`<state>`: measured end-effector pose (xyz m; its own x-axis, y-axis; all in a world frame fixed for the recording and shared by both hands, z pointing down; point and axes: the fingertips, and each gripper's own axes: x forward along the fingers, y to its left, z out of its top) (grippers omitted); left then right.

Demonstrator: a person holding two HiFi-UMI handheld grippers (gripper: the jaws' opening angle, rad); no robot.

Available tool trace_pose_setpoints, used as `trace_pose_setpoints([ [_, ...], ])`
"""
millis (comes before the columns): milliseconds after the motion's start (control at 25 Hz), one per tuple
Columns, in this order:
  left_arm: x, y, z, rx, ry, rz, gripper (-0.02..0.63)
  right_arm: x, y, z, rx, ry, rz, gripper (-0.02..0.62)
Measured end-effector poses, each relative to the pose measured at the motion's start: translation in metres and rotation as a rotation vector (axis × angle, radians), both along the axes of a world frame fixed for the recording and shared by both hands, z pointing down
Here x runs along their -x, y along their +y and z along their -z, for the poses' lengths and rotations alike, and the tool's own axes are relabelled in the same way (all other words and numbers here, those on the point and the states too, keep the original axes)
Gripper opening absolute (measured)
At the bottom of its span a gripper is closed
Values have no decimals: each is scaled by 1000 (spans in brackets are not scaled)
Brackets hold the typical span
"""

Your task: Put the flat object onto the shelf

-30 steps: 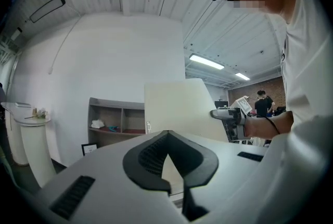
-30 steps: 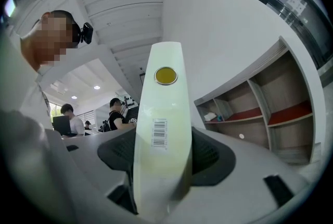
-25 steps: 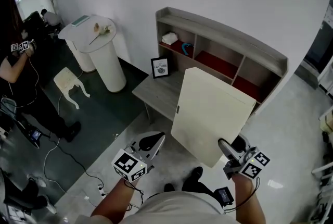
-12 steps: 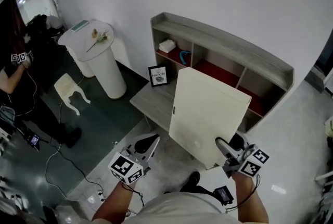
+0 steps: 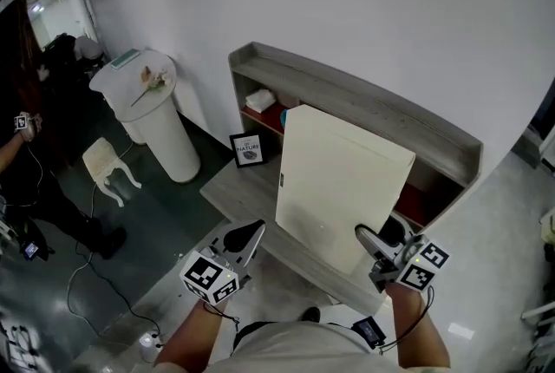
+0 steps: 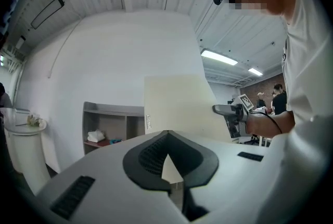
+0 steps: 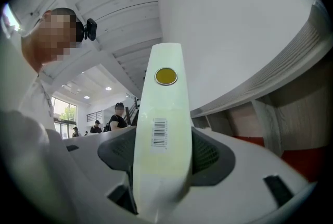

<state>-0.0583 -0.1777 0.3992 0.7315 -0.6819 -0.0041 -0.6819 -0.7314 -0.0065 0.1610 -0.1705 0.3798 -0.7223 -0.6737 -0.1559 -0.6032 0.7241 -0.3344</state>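
Presently held item: large cream flat rectangular panel point(image 5: 340, 182), upright on edge and leaning slightly, in front of the middle compartments.
Grip point: lower right corner of the panel.
Right hand-held gripper point(image 5: 371, 243): pinching the panel's thin edge between both dark pads; the right gripper view shows a barcode sticker point(image 7: 159, 133) and a round yellow dot point(image 7: 166, 76) on that edge.
Left hand-held gripper point(image 5: 248, 235): pressed together at the tips, nothing between them, off the panel's lower left side and apart from it.
Shelf: long grey wooden shelf unit with red-lined compartments point(image 5: 355, 97), against the white wall, directly behind the panel.
Shelf contents: folded white cloth point(image 5: 259, 100) in the left compartment.
Surface: low grey wooden surface point(image 5: 227, 191) in front of the shelf, below the panel; contact with the panel's lower edge cannot be told.
On surface: small black-framed picture point(image 5: 249, 149), standing near the left end.
Surroundings: white round pedestal point(image 5: 161, 130) to the left.
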Motion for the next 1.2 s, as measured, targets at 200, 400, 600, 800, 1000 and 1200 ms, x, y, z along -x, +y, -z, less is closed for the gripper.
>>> trace_pose_setpoints([
  [200, -18, -20, -1, 10, 7, -1, 12, -18, -23, 11, -16, -1, 3, 295],
  [400, -21, -40, -4, 23, 0, -5, 12, -19, -46, 22, -24, -17, 9, 295],
  [600, -16, -69, -5, 29, 3, -19, 12, -8, -72, 33, -53, -4, 10, 295],
  [800, -3, -106, 5, 20, 15, -16, 12, 3, -101, 50, -83, 11, -1, 295],
  [1000, 5, -145, 19, 1, 9, -49, 12, 12, -136, 69, -116, 25, -21, 295],
  [1200, 15, -186, 40, -48, -8, -77, 12, 22, -174, 91, -157, 47, -44, 295],
])
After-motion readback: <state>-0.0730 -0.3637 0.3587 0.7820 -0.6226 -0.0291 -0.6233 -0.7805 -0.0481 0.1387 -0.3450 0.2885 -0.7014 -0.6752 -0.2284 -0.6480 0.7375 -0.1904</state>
